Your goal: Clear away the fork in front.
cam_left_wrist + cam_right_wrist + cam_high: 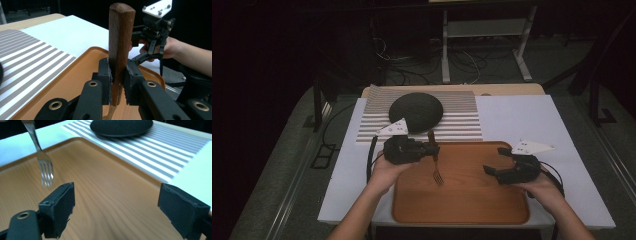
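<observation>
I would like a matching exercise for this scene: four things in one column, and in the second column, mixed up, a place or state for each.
Things:
1. fork
2. right gripper
3. dark round plate
4. wooden tray

Places or states:
A. lies on the striped mat
B. open, holding nothing, over the tray
C. held by its wooden handle in the left gripper, tines pointing down
D. rests on the white table cover, at the person's side

Right pairs: 1-C, 2-B, 3-A, 4-D
</observation>
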A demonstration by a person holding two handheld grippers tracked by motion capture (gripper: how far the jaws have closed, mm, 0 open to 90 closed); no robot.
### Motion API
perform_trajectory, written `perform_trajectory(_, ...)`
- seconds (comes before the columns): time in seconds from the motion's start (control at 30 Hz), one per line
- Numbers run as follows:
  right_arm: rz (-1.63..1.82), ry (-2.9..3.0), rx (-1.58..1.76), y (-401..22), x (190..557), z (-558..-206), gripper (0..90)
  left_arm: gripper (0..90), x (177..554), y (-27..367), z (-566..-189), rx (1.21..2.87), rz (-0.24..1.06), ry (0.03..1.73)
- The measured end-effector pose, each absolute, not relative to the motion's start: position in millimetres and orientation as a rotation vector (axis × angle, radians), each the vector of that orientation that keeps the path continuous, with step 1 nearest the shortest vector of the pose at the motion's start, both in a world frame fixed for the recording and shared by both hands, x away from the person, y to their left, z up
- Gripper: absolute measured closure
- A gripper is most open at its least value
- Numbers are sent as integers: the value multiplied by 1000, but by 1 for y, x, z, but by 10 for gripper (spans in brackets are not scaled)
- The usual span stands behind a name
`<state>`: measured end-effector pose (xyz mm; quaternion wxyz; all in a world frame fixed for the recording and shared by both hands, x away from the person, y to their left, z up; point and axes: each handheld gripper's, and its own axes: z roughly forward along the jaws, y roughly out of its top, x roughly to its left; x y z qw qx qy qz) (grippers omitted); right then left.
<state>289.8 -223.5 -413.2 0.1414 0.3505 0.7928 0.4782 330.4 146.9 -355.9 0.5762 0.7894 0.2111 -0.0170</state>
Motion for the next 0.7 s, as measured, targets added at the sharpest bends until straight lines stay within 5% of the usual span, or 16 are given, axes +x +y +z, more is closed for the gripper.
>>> perform_trajectory(0.7,1289,2278,1079,-266,272,-436,37,774,297,212,-346,1895,-75,536)
